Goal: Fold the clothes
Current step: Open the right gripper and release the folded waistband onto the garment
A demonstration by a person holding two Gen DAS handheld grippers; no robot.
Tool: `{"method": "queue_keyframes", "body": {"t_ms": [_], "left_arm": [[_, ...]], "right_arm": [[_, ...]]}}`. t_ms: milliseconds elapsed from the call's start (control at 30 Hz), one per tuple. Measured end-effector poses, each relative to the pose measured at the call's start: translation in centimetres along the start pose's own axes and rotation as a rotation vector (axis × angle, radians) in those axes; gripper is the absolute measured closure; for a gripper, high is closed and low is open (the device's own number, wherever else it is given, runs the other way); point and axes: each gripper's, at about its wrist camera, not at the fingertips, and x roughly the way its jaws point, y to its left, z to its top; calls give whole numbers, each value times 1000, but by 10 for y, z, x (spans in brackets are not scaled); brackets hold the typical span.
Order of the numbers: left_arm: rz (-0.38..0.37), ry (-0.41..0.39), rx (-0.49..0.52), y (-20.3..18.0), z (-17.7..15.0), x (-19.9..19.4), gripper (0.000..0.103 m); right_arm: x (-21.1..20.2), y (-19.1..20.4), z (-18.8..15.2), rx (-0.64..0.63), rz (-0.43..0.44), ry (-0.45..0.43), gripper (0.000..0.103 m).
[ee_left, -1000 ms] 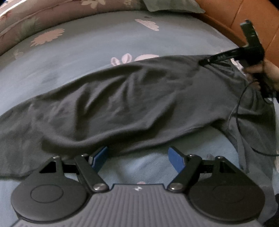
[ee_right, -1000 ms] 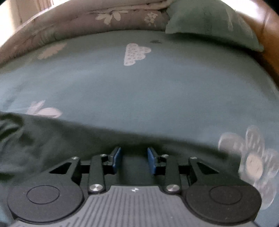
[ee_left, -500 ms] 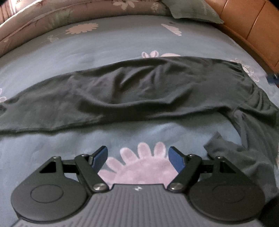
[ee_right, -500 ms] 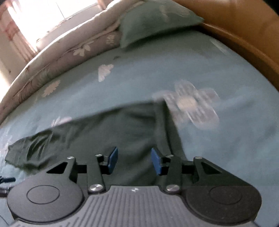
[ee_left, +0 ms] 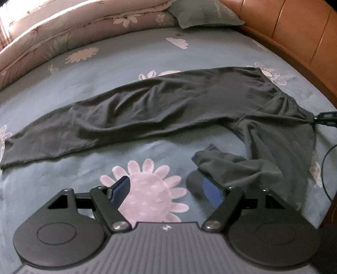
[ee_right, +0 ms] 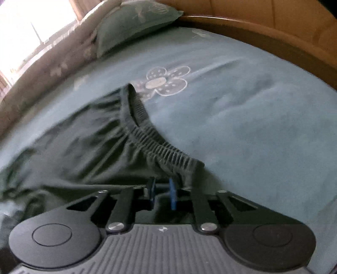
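Note:
Dark grey trousers [ee_left: 168, 105] lie spread on the bed. One leg stretches flat to the left. The other leg [ee_left: 238, 166] is crumpled, and its end drapes over the right finger of my left gripper [ee_left: 166, 187]. That gripper is open above a pink flower print, with nothing between its pads. My right gripper [ee_right: 161, 188] has its fingers drawn close on the near corner of the gathered elastic waistband [ee_right: 147, 134]. In the left wrist view the right gripper [ee_left: 316, 118] pinches that corner at the far right edge, and the cloth pulls taut from it.
The blue flowered sheet [ee_left: 126, 59] covers the bed. A folded quilt [ee_left: 63, 31] and a green pillow [ee_left: 206, 12] lie at the far side. An orange wooden headboard [ee_left: 294, 31] runs along the right. A black cable [ee_left: 324, 160] hangs at the right edge.
My left gripper drew back from the trousers, which now show whole. My right gripper swung round to the waistband corner and its fingers closed in on it.

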Motion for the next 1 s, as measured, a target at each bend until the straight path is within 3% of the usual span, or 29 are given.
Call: {"method": "queue_keyframes", "body": {"t_ms": [33, 67, 267, 367, 467, 667, 833, 1000], "left_arm": [[1, 2, 4, -5, 0, 0, 26], [2, 5, 8, -10, -1, 0, 26], [-3, 19, 27, -45, -6, 2, 26], [-12, 28, 30, -65, -11, 6, 26], [8, 53, 11, -70, -26, 3, 26], [58, 56, -146, -49, -56, -17, 26], [120, 70, -249, -31, -79, -20, 26], [43, 17, -327, -22, -79, -13, 31]], "right_arm": [[-7, 3, -3, -19, 19, -7, 58], [-14, 9, -6, -59, 35, -13, 55], [-5, 33, -21, -225, 85, 40, 53], [0, 44, -29, -307, 110, 68, 36], [6, 56, -37, -389, 135, 96, 28], [17, 80, -47, -552, 138, 148, 11], [22, 101, -48, -656, 87, 199, 10], [31, 108, -47, -718, 94, 263, 0]]}}
